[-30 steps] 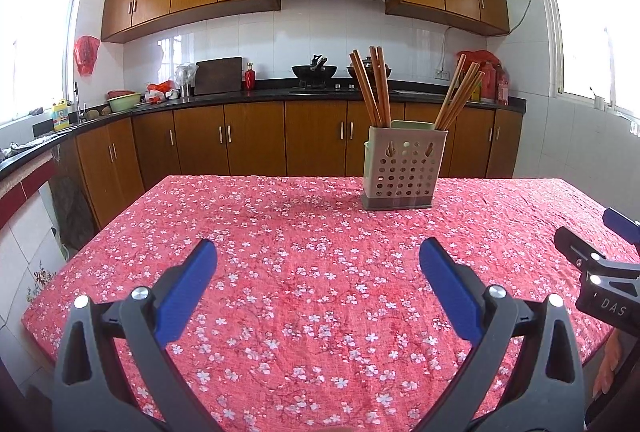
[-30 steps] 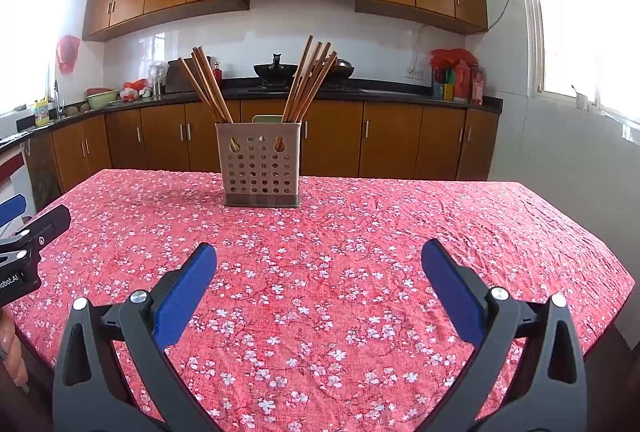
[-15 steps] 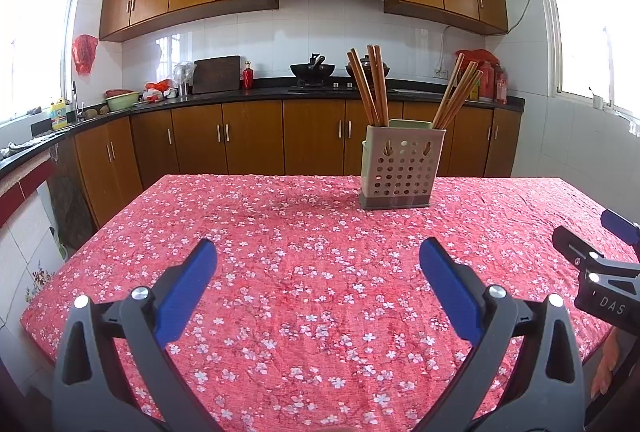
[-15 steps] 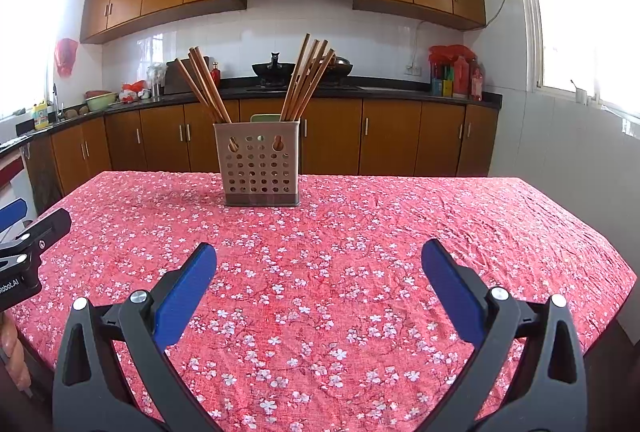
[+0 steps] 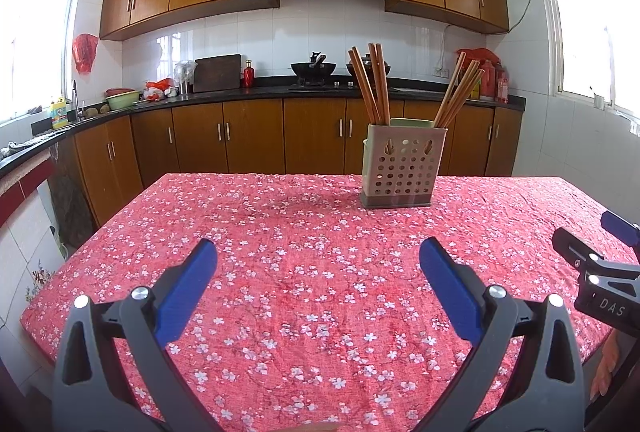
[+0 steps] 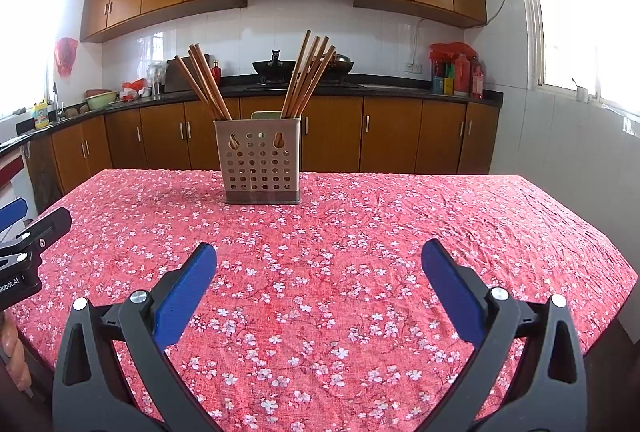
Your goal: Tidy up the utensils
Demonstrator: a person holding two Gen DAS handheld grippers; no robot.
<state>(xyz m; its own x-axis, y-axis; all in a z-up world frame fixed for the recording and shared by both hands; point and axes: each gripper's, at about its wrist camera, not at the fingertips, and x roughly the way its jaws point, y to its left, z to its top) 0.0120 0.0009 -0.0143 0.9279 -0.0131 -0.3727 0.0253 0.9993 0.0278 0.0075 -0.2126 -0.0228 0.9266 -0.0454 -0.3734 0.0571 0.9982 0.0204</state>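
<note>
A perforated beige utensil holder [image 5: 402,168] [image 6: 261,162] stands on the far part of the red floral table. Brown chopsticks stand in it in two bunches, a left bunch [image 5: 372,88] [image 6: 204,84] and a right bunch [image 5: 458,92] [image 6: 308,72]. My left gripper [image 5: 316,280] is open and empty, low over the near table. My right gripper [image 6: 318,280] is open and empty too, well short of the holder. Part of the right gripper shows at the right edge of the left wrist view [image 5: 600,272].
The table [image 5: 280,232] [image 6: 440,216] carries a red flowered cloth. Behind it run brown kitchen cabinets and a dark counter [image 5: 240,92] with a wok, bottles and bowls. White tiled walls and windows stand on both sides.
Both views have drifted back and slightly up, so the holder sits a touch farther away. Both grippers stay open and empty.
</note>
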